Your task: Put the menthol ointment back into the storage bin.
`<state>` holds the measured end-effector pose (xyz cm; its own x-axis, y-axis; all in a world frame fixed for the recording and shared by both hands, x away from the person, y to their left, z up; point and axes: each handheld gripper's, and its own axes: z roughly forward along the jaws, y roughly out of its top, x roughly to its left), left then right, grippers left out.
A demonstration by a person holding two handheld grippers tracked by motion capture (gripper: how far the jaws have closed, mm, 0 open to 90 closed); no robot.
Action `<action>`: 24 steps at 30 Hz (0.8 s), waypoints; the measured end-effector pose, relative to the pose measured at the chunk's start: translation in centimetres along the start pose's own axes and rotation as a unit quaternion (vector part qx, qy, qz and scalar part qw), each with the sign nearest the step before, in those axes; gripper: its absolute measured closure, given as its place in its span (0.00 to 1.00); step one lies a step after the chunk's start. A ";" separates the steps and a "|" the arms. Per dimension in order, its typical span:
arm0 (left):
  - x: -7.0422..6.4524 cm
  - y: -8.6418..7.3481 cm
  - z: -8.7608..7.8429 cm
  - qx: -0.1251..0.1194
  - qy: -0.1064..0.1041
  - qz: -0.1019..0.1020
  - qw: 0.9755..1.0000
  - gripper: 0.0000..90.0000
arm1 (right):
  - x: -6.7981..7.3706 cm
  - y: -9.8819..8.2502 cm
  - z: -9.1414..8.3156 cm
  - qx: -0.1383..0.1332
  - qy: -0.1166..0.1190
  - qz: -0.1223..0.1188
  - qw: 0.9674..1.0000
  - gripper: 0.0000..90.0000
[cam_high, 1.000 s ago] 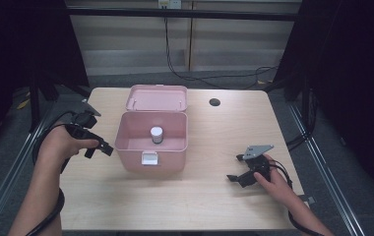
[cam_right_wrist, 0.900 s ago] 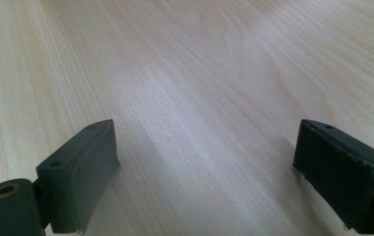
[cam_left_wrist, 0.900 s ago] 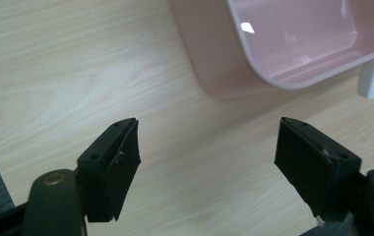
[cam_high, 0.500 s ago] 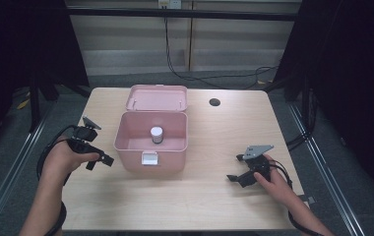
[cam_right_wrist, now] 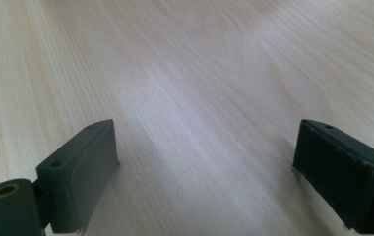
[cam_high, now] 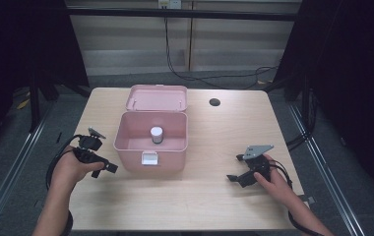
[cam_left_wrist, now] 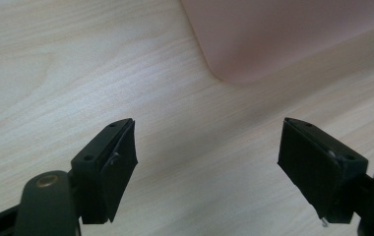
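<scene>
**Both grippers spread wide over the table, pink box open between them**

A pale wooden table (cam_high: pixel 200 196) carries a pink plastic box (cam_high: pixel 151 142) with rounded corners, standing a little left of the middle. Its hinged pink lid (cam_high: pixel 157 97) is thrown back and lies flat behind it, and a small white latch (cam_high: pixel 149 158) hangs on the front wall. Inside, a small white and grey cylindrical container (cam_high: pixel 156 134) stands upright near the middle of the floor.

The left gripper (cam_high: pixel 107 167) is held low just beside the box's front left corner, apart from it; in the left gripper view (cam_left_wrist: pixel 207 162) its black jaws stand wide apart with nothing between them, and a blurred pink corner of the box fills the top of that view. The right gripper (cam_high: pixel 233 178) rests near the table's front right, well apart from the box, jaws likewise spread and empty over bare wood (cam_right_wrist: pixel 204 172). A dark round hole (cam_high: pixel 214 102) sits in the tabletop behind the box, to its right
</scene>
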<state>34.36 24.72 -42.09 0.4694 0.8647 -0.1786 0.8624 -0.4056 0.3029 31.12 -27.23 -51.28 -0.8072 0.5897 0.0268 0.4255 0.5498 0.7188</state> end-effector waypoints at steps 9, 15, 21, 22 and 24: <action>-0.1 -1.1 2.5 -0.002 -0.012 0.009 1.000 0.24 | 0.0 0.0 0.0 0.000 0.000 0.000 1.000 0.10; -0.1 -1.8 4.0 -0.004 -0.012 0.008 1.000 0.24 | 0.0 0.0 0.0 0.000 0.000 0.000 1.000 0.10; 0.0 -2.4 5.0 -0.025 -0.003 0.021 0.999 0.23 | 0.0 0.0 0.0 0.000 0.000 0.000 1.000 0.10; 0.0 -2.5 5.1 -0.034 0.000 0.030 0.999 0.22 | 0.0 0.0 0.0 0.000 0.000 0.000 1.000 0.10; -0.1 -2.5 5.3 -0.050 0.002 0.034 0.998 0.21 | 0.0 0.0 0.0 0.000 0.000 0.000 1.000 0.10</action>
<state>33.18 24.12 -47.75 0.5257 0.8372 -0.1511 0.8049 -0.4320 0.4069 31.12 -27.23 -51.28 -0.8073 0.5896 0.0267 0.4253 0.5497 0.7190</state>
